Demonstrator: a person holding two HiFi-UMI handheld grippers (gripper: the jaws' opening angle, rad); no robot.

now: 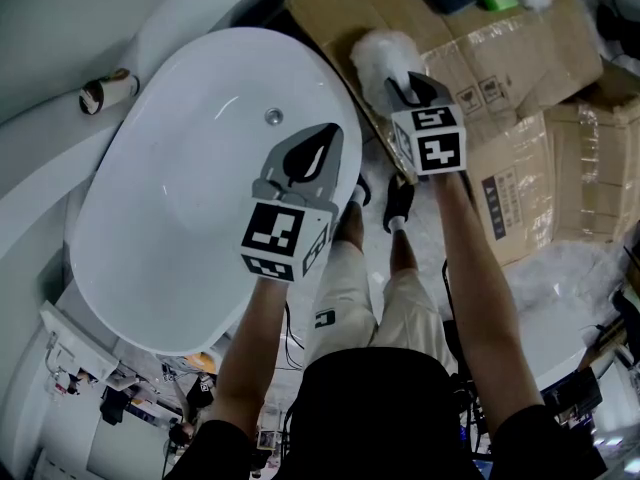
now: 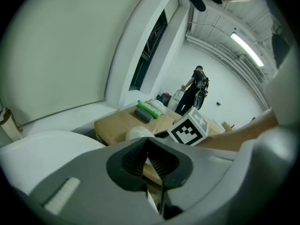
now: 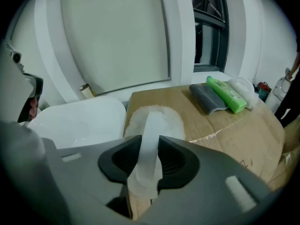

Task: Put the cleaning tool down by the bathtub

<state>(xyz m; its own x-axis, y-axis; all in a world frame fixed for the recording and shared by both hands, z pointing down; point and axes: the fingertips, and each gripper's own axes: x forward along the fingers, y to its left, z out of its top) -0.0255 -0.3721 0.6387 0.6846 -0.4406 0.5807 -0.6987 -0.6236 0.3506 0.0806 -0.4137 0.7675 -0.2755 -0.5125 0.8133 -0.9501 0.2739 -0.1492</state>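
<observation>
Cleaning tool, one, clamped in right hand-held gripper; left hand-held gripper closed, empty.

Flattened cardboard boxes, green bottle beside grey object, person standing far off

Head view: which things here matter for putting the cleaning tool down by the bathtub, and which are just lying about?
Job: cleaning tool, held in the right gripper; bathtub; cardboard box beside it.
Lying about: green bottle; grey object; roll on the ledge.
</observation>
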